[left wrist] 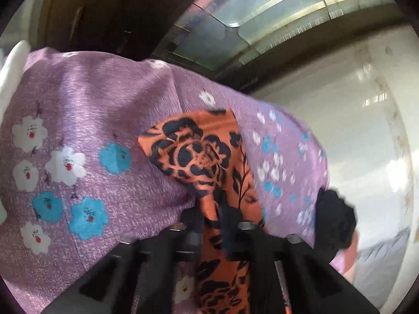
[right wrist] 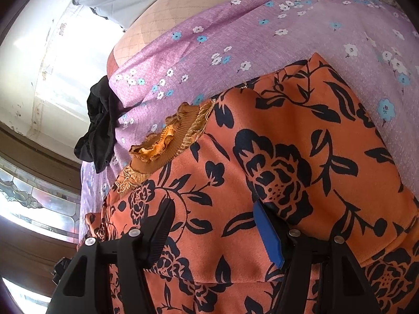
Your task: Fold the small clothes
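Observation:
An orange garment with a black flower print point(right wrist: 275, 157) lies on a purple flowered cloth point(right wrist: 209, 52). Its gathered elastic waistband point(right wrist: 167, 141) shows at its left edge. My right gripper point(right wrist: 213, 225) is open, with both fingers resting over the orange fabric. In the left wrist view my left gripper point(left wrist: 213, 222) is shut on a strip of the same orange garment point(left wrist: 199, 151), which hangs up and away from the jaws over the purple cloth point(left wrist: 91, 120).
A black bunched garment point(right wrist: 100, 128) lies at the purple cloth's edge; it also shows in the left wrist view point(left wrist: 335, 222). A beige checked surface point(right wrist: 162, 13) lies beyond the cloth. White walls and a stained-glass window point(left wrist: 262, 10) surround the area.

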A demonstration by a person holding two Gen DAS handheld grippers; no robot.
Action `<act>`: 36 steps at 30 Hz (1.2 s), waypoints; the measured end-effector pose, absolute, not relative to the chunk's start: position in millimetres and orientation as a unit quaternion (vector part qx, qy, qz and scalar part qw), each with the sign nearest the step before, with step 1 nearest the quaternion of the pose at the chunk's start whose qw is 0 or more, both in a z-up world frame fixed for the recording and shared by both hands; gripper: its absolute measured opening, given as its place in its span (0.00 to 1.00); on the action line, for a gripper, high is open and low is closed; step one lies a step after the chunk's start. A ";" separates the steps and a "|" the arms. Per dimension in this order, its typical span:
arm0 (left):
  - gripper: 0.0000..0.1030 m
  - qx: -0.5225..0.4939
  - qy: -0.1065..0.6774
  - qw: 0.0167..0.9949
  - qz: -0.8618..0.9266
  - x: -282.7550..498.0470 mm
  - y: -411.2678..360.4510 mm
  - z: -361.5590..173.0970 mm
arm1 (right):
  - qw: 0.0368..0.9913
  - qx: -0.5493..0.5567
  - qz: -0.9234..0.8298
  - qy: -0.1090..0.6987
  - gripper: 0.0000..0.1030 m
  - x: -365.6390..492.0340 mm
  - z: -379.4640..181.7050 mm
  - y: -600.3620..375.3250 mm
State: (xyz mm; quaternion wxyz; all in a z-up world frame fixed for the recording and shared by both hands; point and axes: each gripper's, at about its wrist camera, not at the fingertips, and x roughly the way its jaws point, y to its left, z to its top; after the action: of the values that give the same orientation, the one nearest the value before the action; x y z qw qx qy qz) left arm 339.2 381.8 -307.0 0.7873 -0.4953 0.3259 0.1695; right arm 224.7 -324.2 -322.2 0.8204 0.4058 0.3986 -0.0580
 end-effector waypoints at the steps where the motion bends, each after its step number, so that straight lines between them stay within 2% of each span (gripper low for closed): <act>1: 0.08 -0.486 0.326 0.793 0.172 337.3 379.0 -303.3 | 0.822 0.404 -0.058 0.398 0.65 225.0 -320.8 -324.2; 6: 0.07 -0.372 0.314 0.863 0.136 343.7 322.8 -239.0 | 0.840 0.389 -0.070 0.372 0.63 216.5 -302.4 -329.8; 12: 0.07 -0.239 0.305 0.921 -0.031 331.9 171.0 -155.5 | 0.859 0.381 -0.095 0.328 0.63 199.4 -274.8 -347.4; 15: 0.07 -0.174 0.317 0.922 -0.135 310.1 72.4 -138.6 | 0.857 0.396 -0.103 0.313 0.63 192.1 -268.3 -359.5; 19: 0.08 -0.115 0.365 0.884 -0.270 280.2 -49.3 -147.7 | 0.858 0.406 -0.117 0.292 0.63 180.9 -259.9 -375.1; 21: 0.17 -0.094 0.399 0.853 -0.324 270.5 -90.6 -155.7 | 0.859 0.407 -0.123 0.284 0.63 176.1 -256.0 -383.0; 22: 0.27 -0.091 0.417 0.832 -0.355 264.5 -106.0 -158.2 | 0.859 0.410 -0.124 0.280 0.63 174.0 -254.4 -386.1; 23: 0.37 -0.100 0.424 0.814 -0.384 256.9 -115.1 -157.9 | 0.859 0.415 -0.124 0.275 0.63 172.0 -252.8 -389.4; 24: 0.43 -0.108 0.418 0.813 -0.390 255.1 -112.7 -156.0 | 0.857 0.423 -0.123 0.268 0.63 168.9 -251.4 -393.6; 26: 0.67 -0.121 0.387 0.838 -0.365 252.1 -94.7 -145.1 | 0.853 0.433 -0.116 0.265 0.63 166.5 -250.5 -400.1; 29: 0.70 -0.140 0.364 0.870 -0.303 259.9 -56.5 -137.2 | 0.848 0.440 -0.103 0.278 0.66 170.3 -252.9 -404.1; 36: 0.70 -0.112 0.406 0.902 -0.090 306.4 40.8 -183.8 | 0.817 0.452 -0.018 0.359 0.64 200.5 -279.1 -378.7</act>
State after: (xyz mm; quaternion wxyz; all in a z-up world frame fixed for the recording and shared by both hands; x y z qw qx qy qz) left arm 306.4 40.8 -183.8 0.9025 -0.1122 0.4060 -0.0902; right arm 200.5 -378.7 -279.1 0.8168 0.4515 0.3588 -0.0182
